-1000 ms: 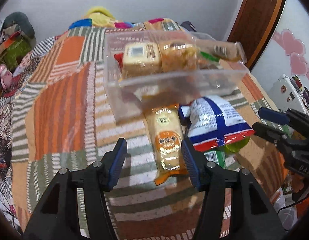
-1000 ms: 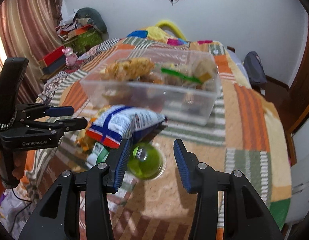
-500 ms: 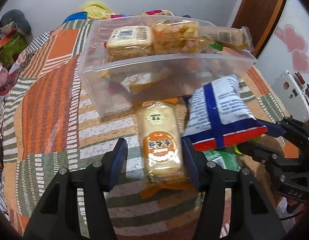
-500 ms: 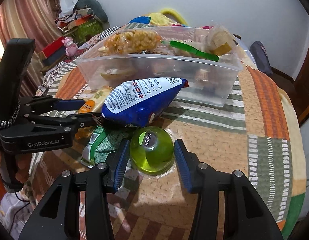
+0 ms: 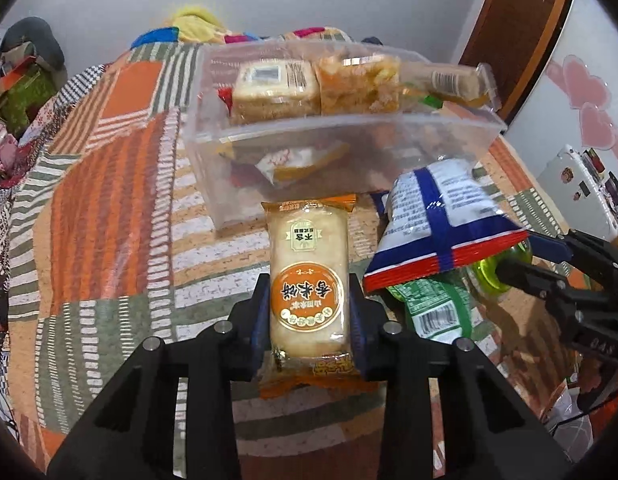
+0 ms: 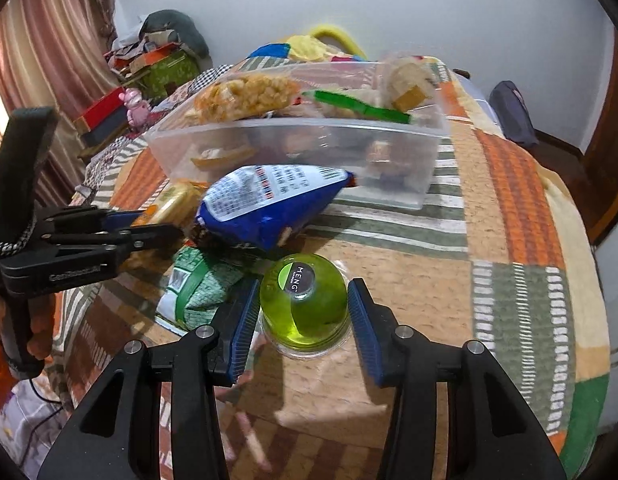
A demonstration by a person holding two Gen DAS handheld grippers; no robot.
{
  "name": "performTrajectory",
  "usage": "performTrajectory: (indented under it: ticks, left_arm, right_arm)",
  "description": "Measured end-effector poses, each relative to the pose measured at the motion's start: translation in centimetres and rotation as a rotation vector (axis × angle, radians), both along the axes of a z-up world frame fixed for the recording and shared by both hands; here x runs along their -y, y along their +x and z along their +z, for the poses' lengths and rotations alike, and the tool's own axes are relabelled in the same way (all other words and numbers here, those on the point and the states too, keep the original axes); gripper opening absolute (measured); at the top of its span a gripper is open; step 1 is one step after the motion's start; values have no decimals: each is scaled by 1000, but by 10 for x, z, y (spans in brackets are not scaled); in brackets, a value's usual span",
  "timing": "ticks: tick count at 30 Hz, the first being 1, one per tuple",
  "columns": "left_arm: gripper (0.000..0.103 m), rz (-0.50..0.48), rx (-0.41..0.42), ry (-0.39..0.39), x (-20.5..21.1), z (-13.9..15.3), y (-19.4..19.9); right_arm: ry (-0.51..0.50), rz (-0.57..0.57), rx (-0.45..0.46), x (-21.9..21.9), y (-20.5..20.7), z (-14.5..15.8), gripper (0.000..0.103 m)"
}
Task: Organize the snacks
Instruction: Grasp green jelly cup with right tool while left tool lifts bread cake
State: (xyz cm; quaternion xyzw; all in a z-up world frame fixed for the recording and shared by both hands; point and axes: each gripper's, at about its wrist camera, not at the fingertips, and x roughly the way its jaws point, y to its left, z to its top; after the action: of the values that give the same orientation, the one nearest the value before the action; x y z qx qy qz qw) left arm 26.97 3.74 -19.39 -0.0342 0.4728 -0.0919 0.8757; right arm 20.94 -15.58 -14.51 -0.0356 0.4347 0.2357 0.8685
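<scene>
My left gripper [image 5: 308,312] is shut on an orange rice cracker pack [image 5: 307,280] that lies on the patchwork cloth; it also shows in the right wrist view [image 6: 171,202]. My right gripper [image 6: 303,312] is open with its jaws on either side of a green jelly cup [image 6: 305,304], not pressing it; the cup shows partly in the left wrist view [image 5: 493,268]. A blue and white chip bag [image 5: 437,220] [image 6: 269,204] lies between them, over a green packet [image 5: 433,308] [image 6: 197,284]. A clear plastic bin [image 5: 329,160] [image 6: 389,148] holding several snacks stands behind.
The table edge falls away at the left and near sides. A white appliance [image 5: 585,192] stands at the right. A wooden door [image 5: 509,32] is behind. Boxes and clutter [image 6: 149,68] sit by the curtain at the left.
My left gripper moved forward and closed on the rice cracker pack. My right gripper moved in and down around the green jelly cup.
</scene>
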Motion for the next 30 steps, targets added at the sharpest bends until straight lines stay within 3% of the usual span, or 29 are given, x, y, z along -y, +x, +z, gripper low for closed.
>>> performTrajectory:
  ticks: [11, 18, 21, 27, 29, 30]
  left_arm:
    - [34, 34, 97, -55, -11, 55, -3]
    - [31, 23, 135, -58, -10, 75, 3]
    - [1, 16, 140, -56, -12, 79, 3]
    - [1, 28, 131, -65, -21, 75, 7]
    - [6, 31, 106, -75, -24, 66, 8]
    - [14, 24, 81, -73, -24, 58, 9]
  right_arm:
    - [32, -63, 100, 18, 9, 39, 42]
    - [62, -74, 162, 16, 21, 60, 42]
    - [69, -73, 177, 11, 26, 64, 42]
    - [88, -68, 179, 3, 34, 65, 42]
    - [90, -65, 176, 3, 34, 64, 42]
    - [89, -64, 175, 2, 34, 63, 42]
